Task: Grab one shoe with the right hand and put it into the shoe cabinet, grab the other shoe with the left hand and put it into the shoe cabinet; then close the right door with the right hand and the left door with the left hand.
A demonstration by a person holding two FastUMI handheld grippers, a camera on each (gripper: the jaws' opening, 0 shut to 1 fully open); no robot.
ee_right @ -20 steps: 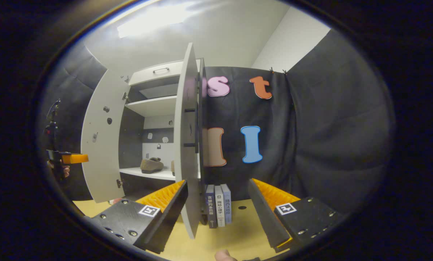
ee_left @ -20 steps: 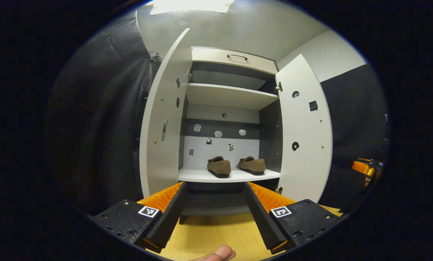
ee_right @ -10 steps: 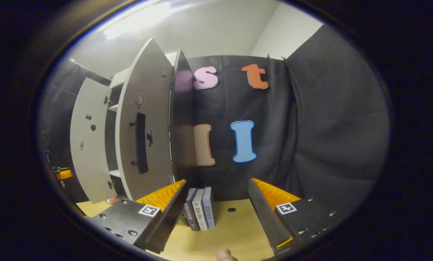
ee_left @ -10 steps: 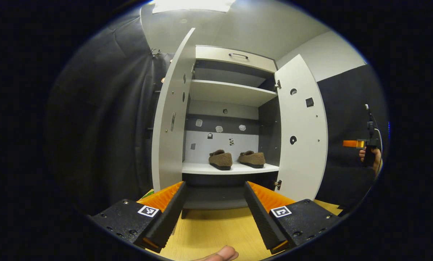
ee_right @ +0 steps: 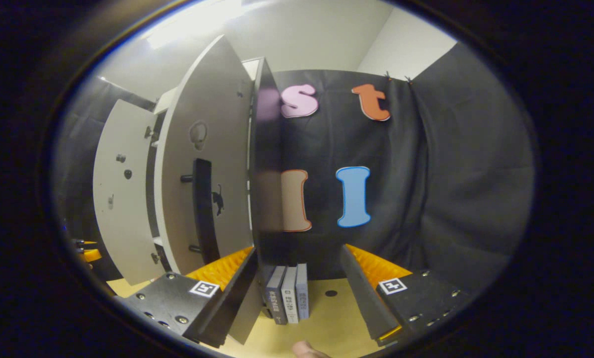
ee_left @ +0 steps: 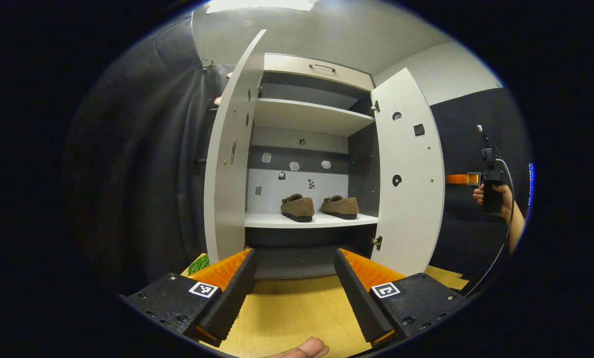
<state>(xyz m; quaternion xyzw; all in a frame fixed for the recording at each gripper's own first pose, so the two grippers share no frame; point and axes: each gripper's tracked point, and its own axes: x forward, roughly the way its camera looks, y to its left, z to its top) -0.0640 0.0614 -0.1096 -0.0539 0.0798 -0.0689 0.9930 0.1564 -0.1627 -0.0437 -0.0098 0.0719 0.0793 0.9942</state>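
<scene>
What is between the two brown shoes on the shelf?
Nothing: in the left gripper view, bare white shelf separates the left shoe and the right shoe.

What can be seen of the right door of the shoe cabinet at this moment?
The right door is a tall, pale grey panel that looks like laminated board. It stands open, hinged to the cabinet's right side, with two metal hinges showing at its inner edge. Its inner face carries a few small dark stickers and screws. In the right gripper view its outer face bears a long black vertical handle and small stickers. The right tongs are open close beside its lower edge; contact cannot be told.
</scene>
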